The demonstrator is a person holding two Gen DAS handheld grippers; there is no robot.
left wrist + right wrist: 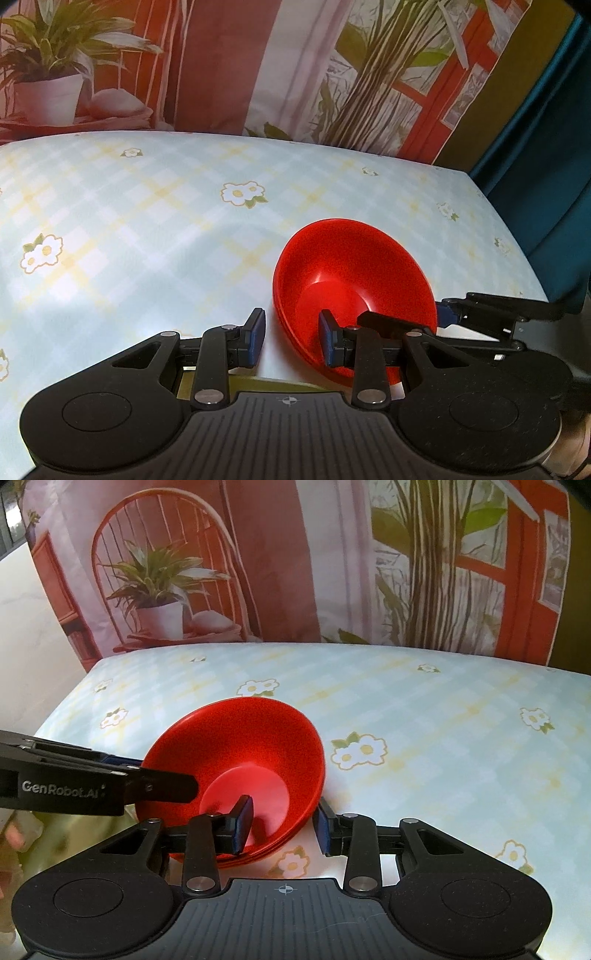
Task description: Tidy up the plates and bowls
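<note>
Behind the worktop (147, 206) hangs a big cloth picture (258, 572) of a red chair, a potted plant and a window. Pale blue checks and little white flowers cover the worktop.

Red bowls (236, 746) sit in a stack near the front edge. In the right view I can see a few rims one under another at 6 o'clock on the stack, so more than one bowl is there. I cannot count them for sure.

The left claw (291, 339) reaches over the rim at about 7 o'clock in its own view. One finger is inside the top bowl and one is outside. The wall of the bowl sits in the gap, but the pads do not look pressed on it. The right claw (282, 825) does the same at 5 o'clock in its view, partly spread, not pinching.

I think the step is taking hold of the stack from both sides. Next, both claws need to squeeze the rim firmly, then lift together and level, or the bowls may tip or slide apart.

White writing on the arm of the left claw reads "GenRobot.AI" (61, 788).
</note>
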